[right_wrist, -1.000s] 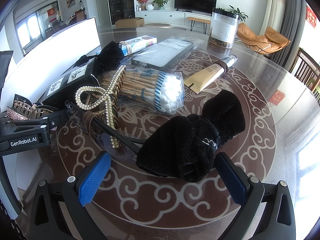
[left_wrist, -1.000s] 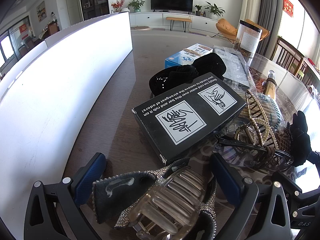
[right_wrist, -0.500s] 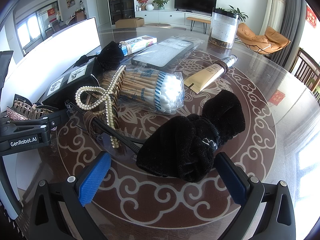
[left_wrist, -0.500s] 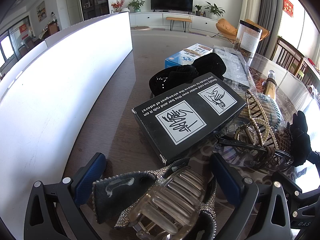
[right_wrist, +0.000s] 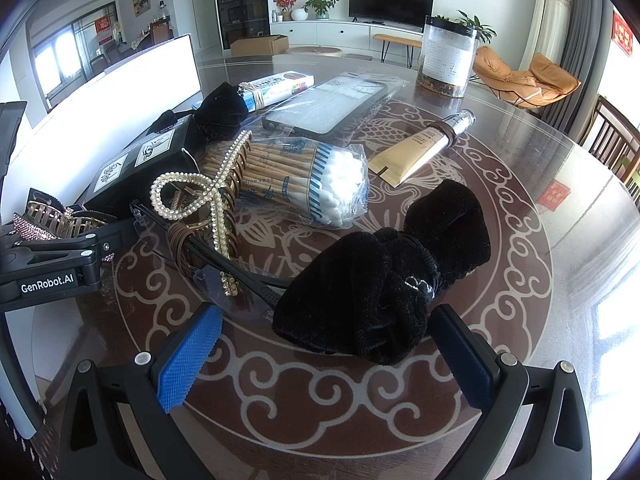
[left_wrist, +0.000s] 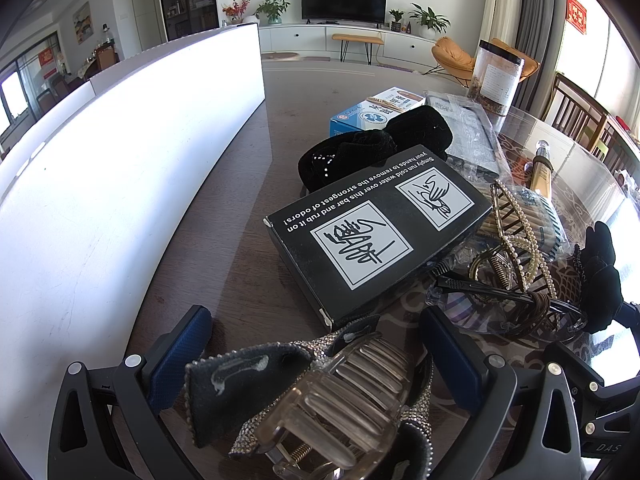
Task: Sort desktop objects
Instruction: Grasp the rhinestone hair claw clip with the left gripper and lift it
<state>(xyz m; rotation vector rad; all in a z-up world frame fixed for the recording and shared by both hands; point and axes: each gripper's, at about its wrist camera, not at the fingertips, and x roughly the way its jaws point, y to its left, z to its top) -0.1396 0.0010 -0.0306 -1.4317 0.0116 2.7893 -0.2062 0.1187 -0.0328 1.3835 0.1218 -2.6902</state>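
In the left wrist view, my left gripper (left_wrist: 316, 320) stands open, its blue pads on either side of a rhinestone-edged bow claw clip (left_wrist: 312, 396) that lies on the table. Just past the clip lies a black box (left_wrist: 376, 232) with white pictograms. In the right wrist view, my right gripper (right_wrist: 325, 312) is open too, with a black velvet bow (right_wrist: 384, 280) lying between and just ahead of its fingertips. A pearl claw clip (right_wrist: 216, 192) rests on a pair of glasses (right_wrist: 224, 276) to the left of that bow. Neither gripper grips anything.
A tall white panel (left_wrist: 100, 160) runs along the left side. Farther back lie a second black bow (left_wrist: 372, 152), a blue-white carton (left_wrist: 372, 110), a bag of cotton swabs (right_wrist: 304, 176), a beige tube (right_wrist: 420, 148), a wrapped phone case (right_wrist: 332, 100) and a jar (right_wrist: 448, 60).
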